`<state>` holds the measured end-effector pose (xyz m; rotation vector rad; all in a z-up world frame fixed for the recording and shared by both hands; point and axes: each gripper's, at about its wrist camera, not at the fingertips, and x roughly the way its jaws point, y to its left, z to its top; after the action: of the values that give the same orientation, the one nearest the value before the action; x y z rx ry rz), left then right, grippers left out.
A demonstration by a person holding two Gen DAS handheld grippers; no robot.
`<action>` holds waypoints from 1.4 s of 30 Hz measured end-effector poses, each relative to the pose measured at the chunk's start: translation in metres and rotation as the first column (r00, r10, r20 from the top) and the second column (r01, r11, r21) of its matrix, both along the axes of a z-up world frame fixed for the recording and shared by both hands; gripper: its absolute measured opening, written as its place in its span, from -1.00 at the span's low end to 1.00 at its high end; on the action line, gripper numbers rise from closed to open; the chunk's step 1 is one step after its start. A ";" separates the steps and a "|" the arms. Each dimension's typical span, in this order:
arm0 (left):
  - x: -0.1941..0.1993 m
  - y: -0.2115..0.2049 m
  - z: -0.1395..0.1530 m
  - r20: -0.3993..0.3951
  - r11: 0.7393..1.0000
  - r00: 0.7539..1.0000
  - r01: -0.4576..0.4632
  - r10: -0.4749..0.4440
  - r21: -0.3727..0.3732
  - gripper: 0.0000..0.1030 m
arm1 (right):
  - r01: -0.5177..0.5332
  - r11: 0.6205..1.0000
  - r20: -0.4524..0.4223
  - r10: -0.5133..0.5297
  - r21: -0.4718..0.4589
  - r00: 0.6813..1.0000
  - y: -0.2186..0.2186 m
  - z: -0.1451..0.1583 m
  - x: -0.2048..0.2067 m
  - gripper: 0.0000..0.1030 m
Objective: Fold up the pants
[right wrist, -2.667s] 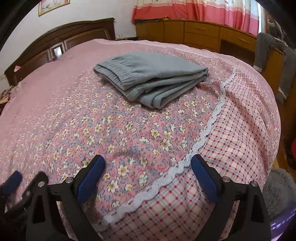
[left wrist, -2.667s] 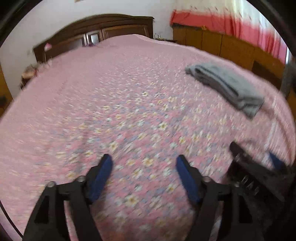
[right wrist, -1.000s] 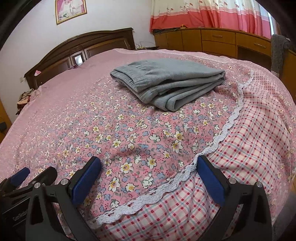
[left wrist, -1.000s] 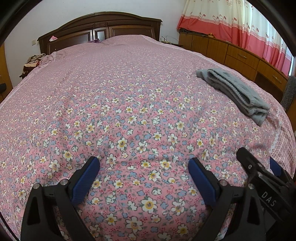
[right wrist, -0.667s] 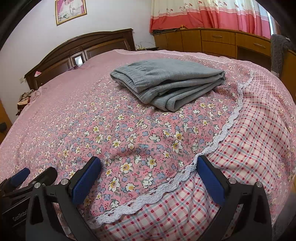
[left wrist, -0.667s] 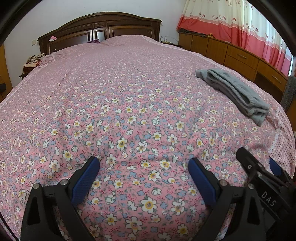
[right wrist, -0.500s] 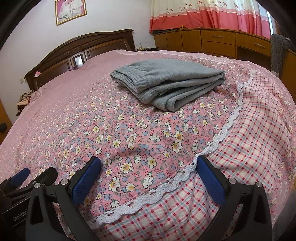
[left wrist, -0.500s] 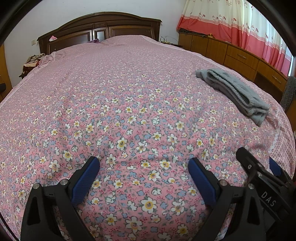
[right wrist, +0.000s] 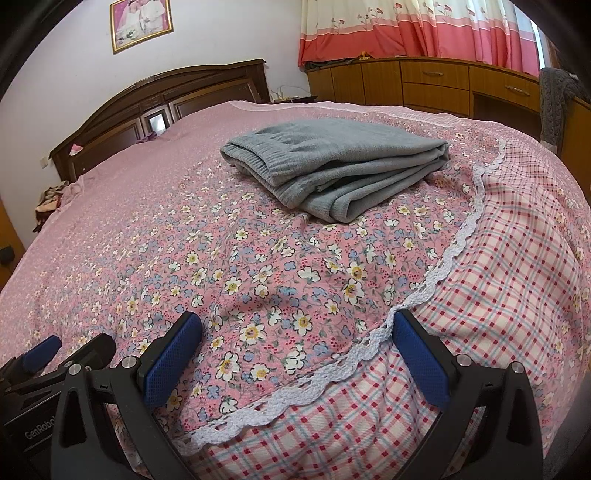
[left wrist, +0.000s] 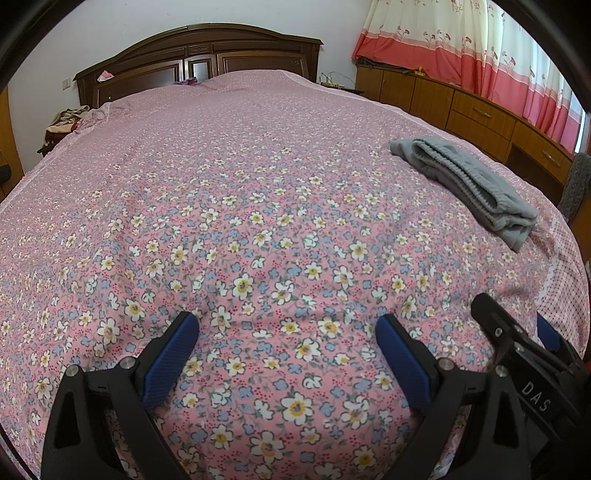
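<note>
Grey pants (right wrist: 340, 166) lie folded in a compact stack on the pink floral bedspread (right wrist: 221, 258), ribbed waistband facing left. They also show in the left wrist view (left wrist: 469, 184) at the far right of the bed. My right gripper (right wrist: 295, 325) is open and empty, low over the bed's near edge, well short of the pants. My left gripper (left wrist: 286, 328) is open and empty over bare bedspread (left wrist: 221, 184), to the left of the right gripper (left wrist: 524, 354).
A dark wooden headboard (left wrist: 199, 55) stands at the far end. Wooden drawers (right wrist: 436, 88) and red curtains (right wrist: 406, 29) line the right side. A lace trim (right wrist: 443, 266) and checked skirt (right wrist: 517, 277) mark the bed's near corner. Clothes (left wrist: 66, 122) lie left of the headboard.
Both grippers drew back and settled about 2.7 s ago; over the last second nothing has visibly moved. The pants lie as before.
</note>
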<state>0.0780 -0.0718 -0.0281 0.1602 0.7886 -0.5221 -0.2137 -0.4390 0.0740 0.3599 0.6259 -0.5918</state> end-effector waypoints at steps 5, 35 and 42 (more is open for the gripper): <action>0.000 0.000 0.000 0.000 1.000 1.000 0.000 0.000 0.001 0.91 | 0.002 1.000 0.001 -0.002 0.000 1.000 0.000 0.000 -0.001 1.00; -0.001 -0.001 0.000 -0.001 1.000 1.000 -0.002 0.002 -0.001 0.91 | 0.010 1.000 0.007 -0.010 0.001 1.000 0.004 0.000 -0.002 1.00; -0.003 -0.001 0.001 -0.002 1.000 1.000 -0.002 0.002 0.001 0.91 | 0.015 1.000 -0.003 -0.015 -0.004 1.000 0.007 0.001 -0.002 1.00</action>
<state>0.0754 -0.0728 -0.0267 0.1601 0.7913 -0.5198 -0.2154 -0.4315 0.0751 0.3604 0.6253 -0.6080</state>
